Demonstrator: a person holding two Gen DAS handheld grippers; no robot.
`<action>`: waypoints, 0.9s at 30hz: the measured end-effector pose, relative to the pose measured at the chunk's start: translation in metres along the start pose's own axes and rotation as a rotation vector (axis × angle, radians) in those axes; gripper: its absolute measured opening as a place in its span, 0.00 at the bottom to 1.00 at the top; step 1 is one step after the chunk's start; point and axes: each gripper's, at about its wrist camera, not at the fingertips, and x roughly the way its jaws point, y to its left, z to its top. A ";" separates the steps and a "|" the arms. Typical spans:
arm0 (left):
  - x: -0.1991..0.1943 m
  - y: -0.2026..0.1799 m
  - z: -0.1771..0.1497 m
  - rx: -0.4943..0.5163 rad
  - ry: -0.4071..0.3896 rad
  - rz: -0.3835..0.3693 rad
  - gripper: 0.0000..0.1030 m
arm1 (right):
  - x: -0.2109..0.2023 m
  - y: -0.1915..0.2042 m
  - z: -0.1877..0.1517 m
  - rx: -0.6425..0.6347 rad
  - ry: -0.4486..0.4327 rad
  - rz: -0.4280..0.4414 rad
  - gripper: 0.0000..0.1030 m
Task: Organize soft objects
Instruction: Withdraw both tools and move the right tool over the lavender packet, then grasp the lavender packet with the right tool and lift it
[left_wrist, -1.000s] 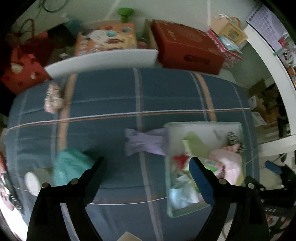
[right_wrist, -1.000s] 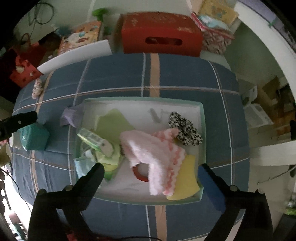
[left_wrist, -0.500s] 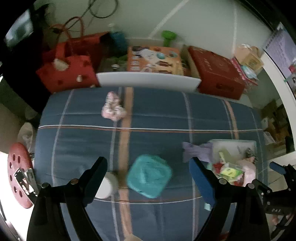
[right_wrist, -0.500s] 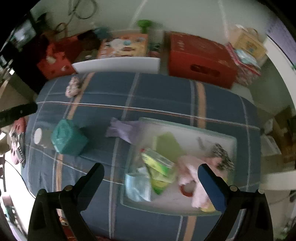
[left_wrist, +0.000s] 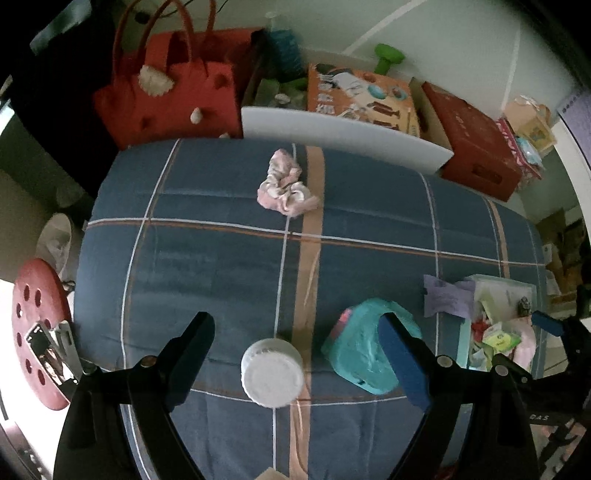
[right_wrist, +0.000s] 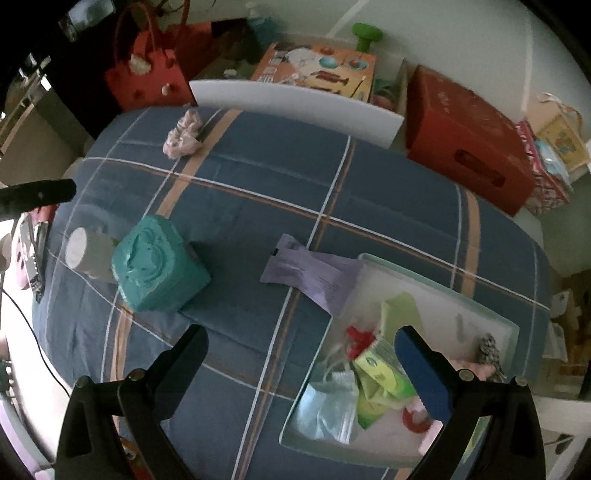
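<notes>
A pale tray (right_wrist: 439, 295) at the right of the blue plaid cloth (left_wrist: 221, 258) holds several soft items: a green pack (right_wrist: 380, 373), a blue mask (right_wrist: 328, 406), a spotted scrunchie (right_wrist: 489, 350). A purple packet (right_wrist: 310, 273) lies over the tray's left rim. A teal soft cube (right_wrist: 159, 269) sits at the left, also in the left wrist view (left_wrist: 365, 347). A pink scrunchie (left_wrist: 286, 188) lies at the far side. My left gripper (left_wrist: 295, 339) is open above a white capped bottle (left_wrist: 272, 376). My right gripper (right_wrist: 301, 350) is open and empty above the cloth by the tray.
A white board (left_wrist: 343, 136) lines the far edge. Behind it are a red handbag (left_wrist: 166, 96), an orange box (left_wrist: 362, 99) and a red box (left_wrist: 476, 147). A red perforated stool (left_wrist: 37, 332) stands at the left.
Both grippers have swung left, away from the tray. The left one now hangs over the white bottle and teal cube. Both stay open and empty.
</notes>
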 end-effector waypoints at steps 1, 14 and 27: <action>0.005 0.003 0.002 -0.006 0.006 -0.002 0.87 | 0.005 0.000 0.002 -0.003 0.004 0.000 0.99; 0.054 0.021 0.022 -0.049 0.071 0.001 0.87 | 0.069 -0.009 0.020 -0.113 0.131 -0.031 0.99; 0.082 0.045 0.032 -0.117 0.108 -0.004 0.87 | 0.120 0.012 0.036 -0.297 0.212 -0.111 0.99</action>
